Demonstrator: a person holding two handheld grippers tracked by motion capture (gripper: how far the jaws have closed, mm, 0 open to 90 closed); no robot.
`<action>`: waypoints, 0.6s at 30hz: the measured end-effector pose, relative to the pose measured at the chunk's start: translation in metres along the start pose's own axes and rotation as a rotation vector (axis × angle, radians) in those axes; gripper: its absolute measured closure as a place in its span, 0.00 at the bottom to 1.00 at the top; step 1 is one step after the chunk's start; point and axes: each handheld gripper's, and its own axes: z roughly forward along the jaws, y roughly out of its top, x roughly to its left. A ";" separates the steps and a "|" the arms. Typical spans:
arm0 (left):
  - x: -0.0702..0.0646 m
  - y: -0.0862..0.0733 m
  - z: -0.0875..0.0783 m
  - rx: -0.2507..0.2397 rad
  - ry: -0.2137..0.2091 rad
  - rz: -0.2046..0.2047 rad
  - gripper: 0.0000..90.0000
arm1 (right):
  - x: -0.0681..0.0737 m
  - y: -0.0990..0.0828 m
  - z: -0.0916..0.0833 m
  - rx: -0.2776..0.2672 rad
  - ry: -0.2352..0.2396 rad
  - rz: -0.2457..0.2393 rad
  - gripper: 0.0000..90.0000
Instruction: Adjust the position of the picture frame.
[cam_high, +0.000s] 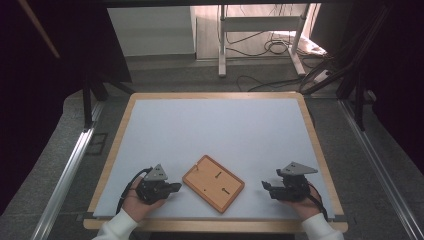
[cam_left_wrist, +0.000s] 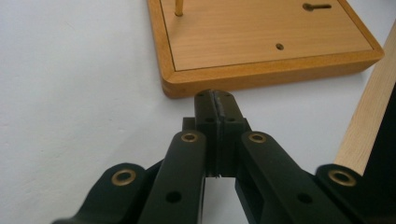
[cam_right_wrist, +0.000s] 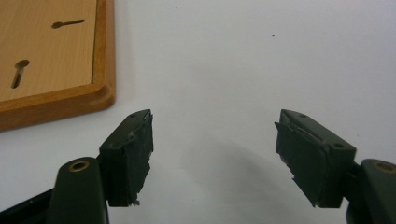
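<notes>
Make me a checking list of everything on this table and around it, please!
Surface: white mat on a wood-edged table.
Job's things: wooden board lying flat between the grippers, keyhole slots on top, thin brass pin standing near one corner.
Clutter: nothing seen.
Grippers: left gripper shut on nothing, close to the board's edge; right gripper open, nothing between its jaws.
Cables: black cable by the left gripper; loose cables on the floor.
Surroundings: metal stand behind the table.
</notes>
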 end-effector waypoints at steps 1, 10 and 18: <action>0.000 0.000 0.001 0.001 0.001 -0.003 1.00 | 0.000 0.000 0.000 0.000 -0.002 0.001 0.30; 0.011 0.007 0.015 0.041 0.008 -0.019 1.00 | 0.000 0.001 0.002 0.008 -0.027 0.013 0.28; 0.010 0.011 0.018 0.045 0.005 -0.011 1.00 | 0.001 0.001 0.001 0.000 -0.032 0.016 0.28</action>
